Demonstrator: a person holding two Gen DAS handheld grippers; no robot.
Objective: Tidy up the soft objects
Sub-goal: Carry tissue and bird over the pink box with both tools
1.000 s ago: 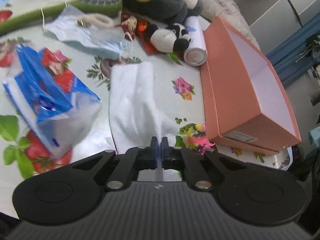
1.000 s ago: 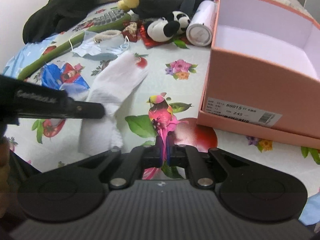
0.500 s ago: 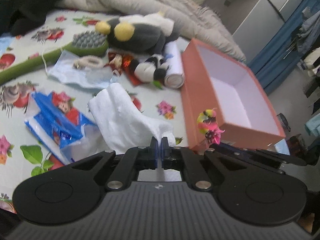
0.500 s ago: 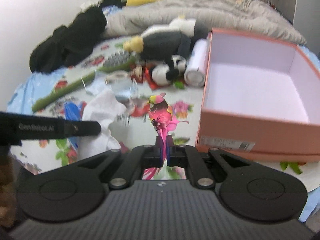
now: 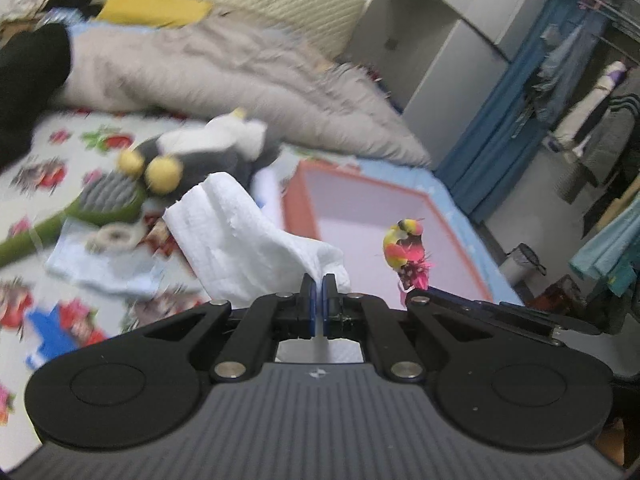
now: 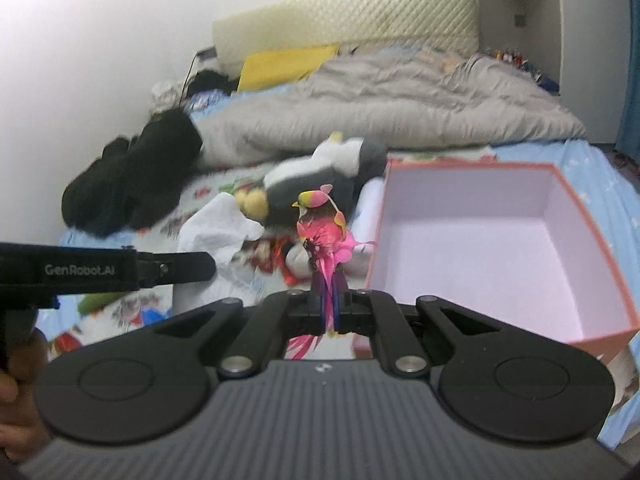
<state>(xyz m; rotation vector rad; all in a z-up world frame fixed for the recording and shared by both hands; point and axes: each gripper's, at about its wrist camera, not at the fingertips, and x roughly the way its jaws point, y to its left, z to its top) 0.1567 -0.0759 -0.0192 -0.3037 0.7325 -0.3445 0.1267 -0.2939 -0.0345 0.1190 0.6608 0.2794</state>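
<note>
Two grips: your left gripper (image 5: 318, 286) pinches the towel (image 5: 240, 236), lifted above the bed (image 5: 48, 160); your right gripper (image 6: 329, 300) clamps the bird (image 6: 322, 224), raised just beside the open box (image 6: 500, 240).

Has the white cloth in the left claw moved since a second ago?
Yes. The white cloth has gone up: it lay flat on the floral sheet beside the orange box, and now hangs above both, pinched in the left claw.
</note>
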